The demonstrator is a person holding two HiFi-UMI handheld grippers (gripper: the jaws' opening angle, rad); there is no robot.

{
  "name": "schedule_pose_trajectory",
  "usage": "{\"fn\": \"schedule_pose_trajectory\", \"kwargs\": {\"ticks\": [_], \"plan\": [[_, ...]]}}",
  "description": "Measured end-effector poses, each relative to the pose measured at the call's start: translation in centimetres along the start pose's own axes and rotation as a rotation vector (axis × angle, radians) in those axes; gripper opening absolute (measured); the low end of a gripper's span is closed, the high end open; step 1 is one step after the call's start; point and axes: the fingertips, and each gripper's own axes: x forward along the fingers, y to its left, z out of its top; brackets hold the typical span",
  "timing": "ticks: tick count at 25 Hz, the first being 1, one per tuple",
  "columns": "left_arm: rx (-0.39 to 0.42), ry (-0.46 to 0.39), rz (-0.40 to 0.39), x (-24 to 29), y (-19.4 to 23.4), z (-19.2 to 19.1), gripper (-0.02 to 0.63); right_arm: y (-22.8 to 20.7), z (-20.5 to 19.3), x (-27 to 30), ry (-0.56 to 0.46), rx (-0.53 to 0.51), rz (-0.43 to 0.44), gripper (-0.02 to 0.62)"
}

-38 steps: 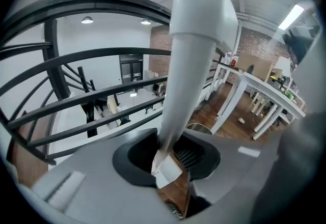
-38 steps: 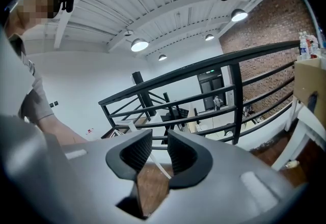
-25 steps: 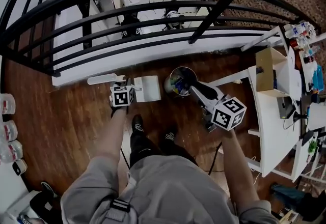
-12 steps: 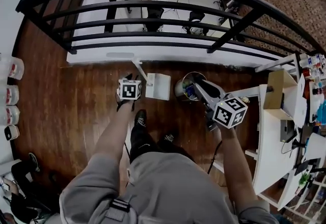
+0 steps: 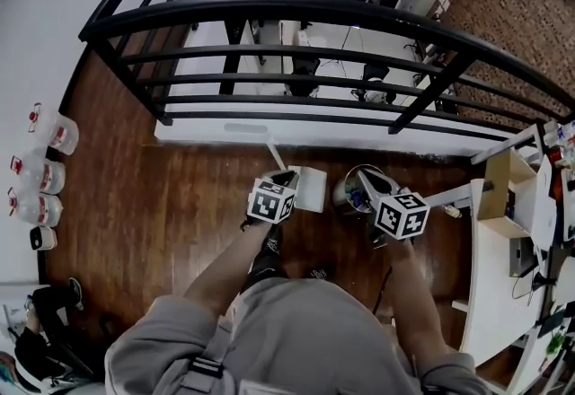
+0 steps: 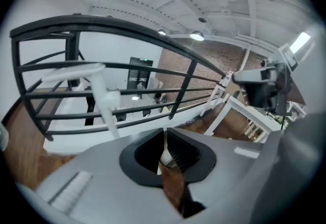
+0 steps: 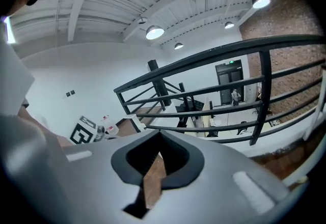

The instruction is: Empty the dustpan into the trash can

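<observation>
Both closing: right claw (image 7: 159, 139) empty, left claw (image 6: 164, 139) seemingly pinching dustpan (image 5: 312, 189)

My head camera looks steeply down from above onto my left gripper (image 5: 287, 178) and right gripper (image 5: 367, 178). Each gripper camera rides close behind its own jaws, facing outward along them. All three views share the black railing (image 5: 296, 7) beyond both grippers.

The floor (image 5: 180, 196) is glossy wood, the railing (image 5: 296, 7) matt metal, the dustpan (image 5: 312, 189) smooth white plastic.
</observation>
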Motion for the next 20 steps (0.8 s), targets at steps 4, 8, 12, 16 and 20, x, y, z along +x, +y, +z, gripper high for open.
{"fn": "schedule_pose_trajectory", "kwargs": {"ticks": [4,8,12,16,20], "plan": [[0.145,-0.126,-0.150,-1.0,-6.4,7.9,0.006,-0.3,2.6,-1.6,-0.076,-0.027,-0.028,0.011],[0.263,-0.226,-0.281,-2.4,-12.2,14.9,0.006,-0.8,6.4,-4.1,-0.194,-0.034,-0.073,0.011],[0.339,-0.271,-0.395,-3.7,-16.8,19.3,0.006,-1.0,10.0,-6.9,-0.288,-0.059,-0.113,0.011],[0.382,-0.296,-0.498,-4.4,-20.7,22.3,0.006,-2.3,13.1,-9.9,-0.373,-0.090,-0.220,0.011],[0.428,-0.332,-0.548,-4.6,-23.0,24.0,0.006,-2.5,15.0,-12.2,-0.423,-0.093,-0.266,0.011]]}}
